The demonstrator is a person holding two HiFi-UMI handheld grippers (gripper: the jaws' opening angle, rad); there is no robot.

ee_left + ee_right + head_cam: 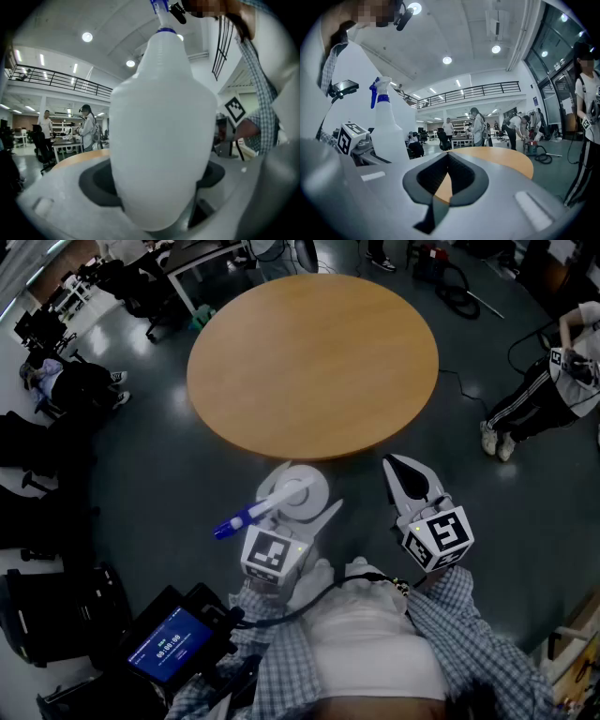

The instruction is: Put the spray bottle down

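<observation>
In the left gripper view the spray bottle (159, 136) fills the middle. Its trigger head is cut off by the top edge, and its body covers the round table (79, 158) except a strip of the rim. In the head view it hides the left gripper (302, 498) jaw tips. The digits on the blue screen (175, 645) are too small to read.

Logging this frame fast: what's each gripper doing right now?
Left gripper: closed on the spray bottle.
Right gripper: closed, empty.

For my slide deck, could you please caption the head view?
Left gripper holds a white spray bottle just short of the round wooden table; right gripper beside it, empty.
</observation>
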